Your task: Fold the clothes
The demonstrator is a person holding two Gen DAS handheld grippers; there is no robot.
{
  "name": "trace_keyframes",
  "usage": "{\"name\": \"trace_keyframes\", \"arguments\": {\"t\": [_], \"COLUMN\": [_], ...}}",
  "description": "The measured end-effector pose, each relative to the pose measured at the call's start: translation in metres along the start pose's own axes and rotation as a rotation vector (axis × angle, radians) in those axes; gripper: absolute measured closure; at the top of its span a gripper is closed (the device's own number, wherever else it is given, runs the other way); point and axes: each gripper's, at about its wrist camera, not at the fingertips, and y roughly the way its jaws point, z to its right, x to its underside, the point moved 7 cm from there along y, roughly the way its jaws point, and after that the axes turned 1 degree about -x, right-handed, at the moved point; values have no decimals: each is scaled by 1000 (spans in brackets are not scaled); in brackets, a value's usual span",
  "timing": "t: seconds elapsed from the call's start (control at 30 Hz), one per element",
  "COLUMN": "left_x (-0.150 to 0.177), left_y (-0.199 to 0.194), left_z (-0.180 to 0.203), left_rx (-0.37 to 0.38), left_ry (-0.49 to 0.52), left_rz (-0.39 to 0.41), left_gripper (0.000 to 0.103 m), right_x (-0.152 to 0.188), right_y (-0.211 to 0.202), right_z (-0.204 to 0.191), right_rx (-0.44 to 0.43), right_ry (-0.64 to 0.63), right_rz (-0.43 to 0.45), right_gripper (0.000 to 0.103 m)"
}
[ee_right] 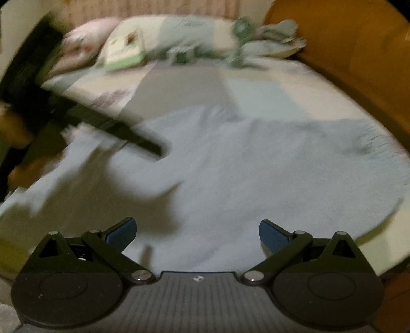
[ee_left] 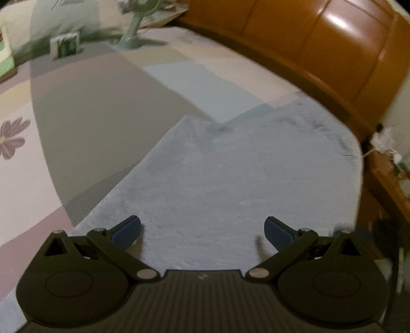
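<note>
So both grippers are just hanging over the bed, neither one holding anything. The left gripper (ee_left: 202, 230) has its blue-padded fingers (ee_left: 126, 231) spread wide apart with nothing between them. Right below and ahead of it is the light blue fuzzy garment (ee_left: 225, 179), lying flat on the patchwork bedsheet (ee_left: 102, 102). From this view the garment fills the whole gap between the fingers and runs forward and to the right, ending near the wooden bed frame (ee_left: 320, 51). Its left edge cuts diagonally across the sheet just past the left finger.

Right gripper (ee_right: 197, 234), same deal: fingers (ee_right: 273, 237) wide apart, empty. The garment (ee_right: 243, 166) sits straight under it and spreads out ahead, with a darker ribbed-looking edge off to the far right, though it's too blurry to say exactly what part that is. The right wrist view is pretty smeared overall. You can also see the left gripper (ee_right: 110, 125) as a dark bar coming in from the upper left, over the left part of the garment, casting a big shadow on it. I can't tell if it's touching the fabric.

At the back of the bed there's a small green desk fan (ee_left: 138, 20), a little box (ee_left: 65, 46) beside it, and pillows (ee_right: 159, 33) piled up behind.
</note>
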Motion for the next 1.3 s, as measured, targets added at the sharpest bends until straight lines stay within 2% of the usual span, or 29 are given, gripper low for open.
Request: {"name": "trace_keyframes", "arguments": {"t": [0.1, 0.23, 0.33, 0.4, 0.53, 0.67, 0.8, 0.87, 1.0, 1.1, 1.23, 1.3], "left_x": [2, 11, 20, 24, 27, 24, 28, 28, 27, 26, 27, 28], "left_y": [-7, -9, -4, 1, 7, 10, 14, 15, 14, 15, 17, 17], "left_z": [6, 14, 16, 17, 19, 19, 19, 19, 18, 18, 17, 16], "left_rx": [-30, -54, -49, -55, -73, -83, -116, -123, -131, -142, -145, -142], "left_ry": [46, 93, 93, 88, 99, 101, 117, 123, 124, 128, 134, 135], "left_rz": [6, -4, -28, -48, -67, -67, -80, -81, -80, -77, -76, -73], "left_gripper": [1, 1, 1, 1, 1, 1, 1, 1, 1, 1, 1, 1], "right_x": [-19, -25, -19, -12, -11, -32, -36, -32, -57, -82, -103, -107], "right_y": [-5, 10, 29, 39, 40, 22, 47, 64, 57, 53, 82, 99], "right_z": [52, 118, 153, 169, 176, 168, 193, 207, 193, 187, 189, 194], "right_rx": [106, 234, 280, 278, 266, 232, 324, 312, 309, 234, 92, 72], "right_ry": [51, 117, 170, 197, 225, 215, 212, 248, 163, 176, 217, 224], "right_rz": [31, 15, -5, -10, -8, 104, 59, 19, 53, 104, 85, 69], "right_gripper": [0, 0, 0, 0, 0, 0, 0, 0, 0, 0, 0, 0]}}
